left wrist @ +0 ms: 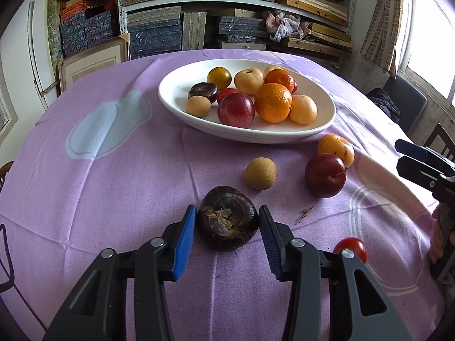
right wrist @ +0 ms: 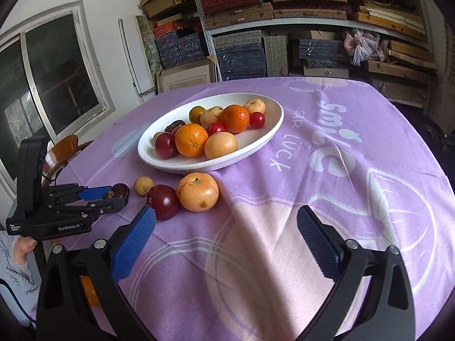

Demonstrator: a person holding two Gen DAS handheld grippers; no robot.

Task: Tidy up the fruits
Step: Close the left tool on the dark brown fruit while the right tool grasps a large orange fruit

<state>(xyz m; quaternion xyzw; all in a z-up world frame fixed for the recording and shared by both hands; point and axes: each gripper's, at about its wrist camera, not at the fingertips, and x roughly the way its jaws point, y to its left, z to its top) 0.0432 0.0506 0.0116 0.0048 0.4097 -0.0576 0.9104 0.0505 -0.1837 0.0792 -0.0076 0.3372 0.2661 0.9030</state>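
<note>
Two claws work over the purple-clothed desk (left wrist: 113, 170). The left claw (left wrist: 227, 224) is clenched on a dark brown round fruit (left wrist: 227, 218) resting on the cloth near the desk's front edge, both blue pads against its sides. The right claw (right wrist: 226, 224) is released, its jaws spread wide over bare cloth with nothing between them. A small tan fruit (left wrist: 260, 173), a red plum (left wrist: 325, 174) and a yellow-orange fruit (left wrist: 335, 147) lie just in front of the white oval bowl (left wrist: 176, 85), which holds more fruit.
</note>
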